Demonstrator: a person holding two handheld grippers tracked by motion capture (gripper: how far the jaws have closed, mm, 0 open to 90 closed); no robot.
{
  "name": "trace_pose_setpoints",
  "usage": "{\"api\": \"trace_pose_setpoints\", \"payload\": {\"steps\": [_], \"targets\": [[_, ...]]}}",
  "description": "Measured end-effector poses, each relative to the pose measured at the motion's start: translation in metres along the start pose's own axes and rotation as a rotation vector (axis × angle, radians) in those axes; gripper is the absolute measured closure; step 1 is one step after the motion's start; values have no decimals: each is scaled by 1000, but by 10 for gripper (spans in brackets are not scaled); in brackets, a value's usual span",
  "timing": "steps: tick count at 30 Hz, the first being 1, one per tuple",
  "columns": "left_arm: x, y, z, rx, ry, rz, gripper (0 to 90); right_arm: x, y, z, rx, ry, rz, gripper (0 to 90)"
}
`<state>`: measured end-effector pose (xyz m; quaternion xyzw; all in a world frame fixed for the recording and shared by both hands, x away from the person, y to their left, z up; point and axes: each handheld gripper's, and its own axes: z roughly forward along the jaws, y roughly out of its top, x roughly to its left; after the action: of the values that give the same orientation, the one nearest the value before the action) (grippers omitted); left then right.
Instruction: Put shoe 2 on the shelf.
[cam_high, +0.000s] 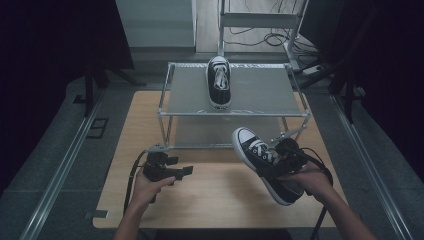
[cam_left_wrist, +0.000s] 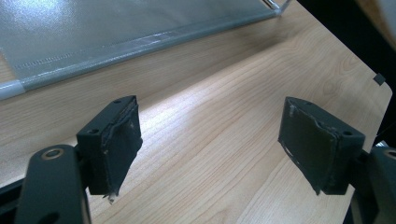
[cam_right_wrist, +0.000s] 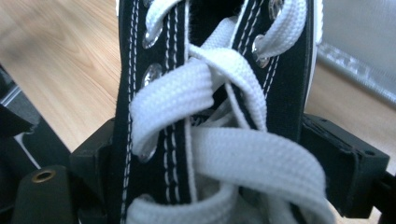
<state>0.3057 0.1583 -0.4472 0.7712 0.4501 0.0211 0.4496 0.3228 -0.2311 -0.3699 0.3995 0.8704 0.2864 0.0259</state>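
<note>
two black sneakers: one (cam_high: 219, 82) on the rack (cam_high: 260, 92), one (cam_high: 262, 162) held up. one metal rack, one wooden table (cam_high: 220, 190), two handheld grippers (cam_high: 187, 171) (cam_high: 280, 155).

Light wooden table (cam_high: 215, 195), grey 2-tier wire rack (cam_high: 265, 114) standing on it, 1 black sneaker (cam_high: 219, 81) on top shelf

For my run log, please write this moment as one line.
right gripper: shut on sneaker | left gripper: open, empty, over table | second sneaker: on rack top
</note>
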Motion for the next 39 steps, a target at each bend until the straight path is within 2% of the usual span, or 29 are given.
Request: {"api": "trace_pose_setpoints", "payload": {"steps": [10,17,23,39], "targets": [[0,0,-1,1,8,-5,210,13,25,-26,-45,13,-11,149],[1,0,-1,-2,5,-4,211,14,38,-39,-69,22,-6,149],[1,0,0,0,2,-2,211,13,47,-46,-84,31,6,148],[2,0,-1,-3,0,-3,215,6,77,-56,-111,14,39,148]]}}
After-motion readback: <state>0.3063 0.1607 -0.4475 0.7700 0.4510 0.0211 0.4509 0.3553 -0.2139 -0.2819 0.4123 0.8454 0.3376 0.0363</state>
